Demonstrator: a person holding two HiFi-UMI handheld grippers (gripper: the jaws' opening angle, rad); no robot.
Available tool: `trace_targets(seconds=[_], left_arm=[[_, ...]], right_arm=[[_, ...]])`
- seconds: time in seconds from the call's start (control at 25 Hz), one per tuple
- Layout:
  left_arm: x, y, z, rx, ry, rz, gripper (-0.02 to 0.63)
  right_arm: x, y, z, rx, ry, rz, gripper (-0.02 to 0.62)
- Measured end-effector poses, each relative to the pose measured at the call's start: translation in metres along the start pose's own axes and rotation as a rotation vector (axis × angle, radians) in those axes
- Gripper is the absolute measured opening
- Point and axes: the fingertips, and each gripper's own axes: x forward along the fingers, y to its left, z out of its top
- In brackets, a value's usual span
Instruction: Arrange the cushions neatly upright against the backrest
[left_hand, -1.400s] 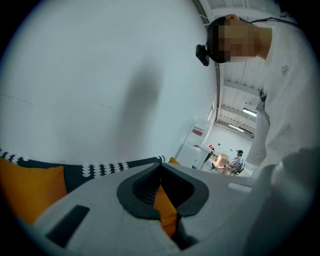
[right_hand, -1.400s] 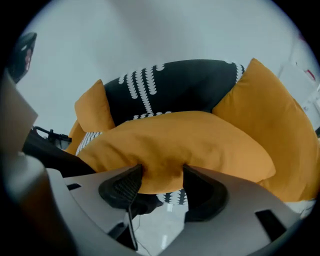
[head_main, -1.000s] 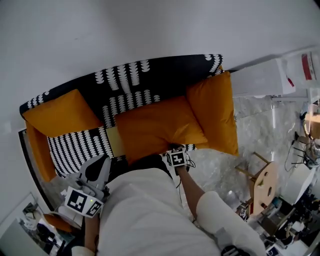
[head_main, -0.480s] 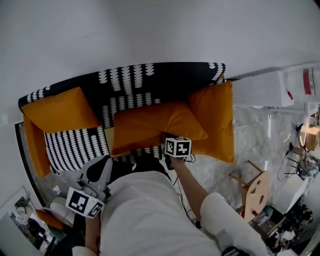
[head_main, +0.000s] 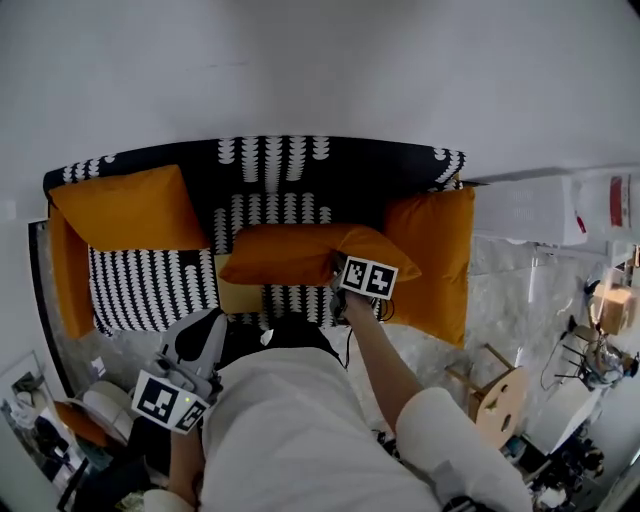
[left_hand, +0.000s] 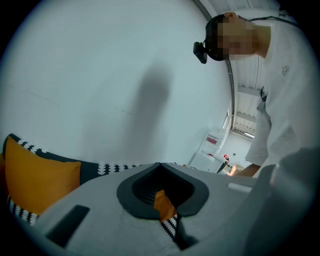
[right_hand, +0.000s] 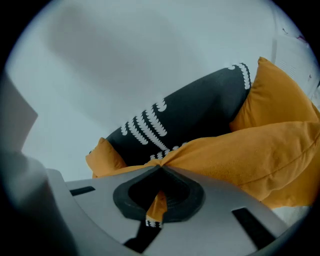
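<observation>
Right hand-held gripper clamped; left seemingly closed.

Premises read as a staged living-room corner inside a workroom or lab. A patterned sofa with orange cushions stands against a bare white wall, just beyond the fingers of the right gripper. Well to the right of those fingers stand a white cabinet, a wooden stool and cluttered equipment.

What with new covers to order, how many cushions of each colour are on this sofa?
Orange fabric cushions: 4
Black-and-white striped cushion: 1
Pale yellow cushion, partly covered: 1
Total: 6
</observation>
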Motion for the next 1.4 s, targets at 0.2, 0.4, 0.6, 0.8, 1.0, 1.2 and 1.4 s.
trace_targets(seconds=[0.2, 0.4, 0.6, 0.8, 1.0, 1.2, 1.4], left_arm=[[-0.008, 0.005, -0.002, -0.003, 0.003, 0.031, 0.011], [-0.008, 0.003, -0.004, -0.004, 0.014, 0.042, 0.012], [-0.005, -0.001, -0.007, -0.005, 0.025, 0.049, 0.012], [-0.004, 0.000, -0.009, -0.008, 0.041, 0.060, 0.011], [-0.001, 0.001, -0.008, -0.009, 0.047, 0.066, 0.012], [0.006, -0.003, -0.009, 0.005, 0.058, 0.053, 0.012], [-0.003, -0.003, -0.007, 0.006, 0.045, 0.072, 0.012]], right_arm=[[0.032, 0.001, 0.058, -0.066, -0.065, -0.049, 0.011], [0.065, 0.002, 0.105, -0.142, -0.125, -0.027, 0.012], [0.089, 0.004, 0.142, -0.220, -0.163, -0.012, 0.012], [0.104, 0.016, 0.160, -0.366, -0.128, -0.031, 0.012], [0.110, 0.036, 0.179, -0.458, -0.156, 0.010, 0.012], [0.119, 0.042, 0.183, -0.474, -0.164, -0.032, 0.012], [0.098, 0.035, 0.211, -0.431, -0.264, -0.069, 0.014]])
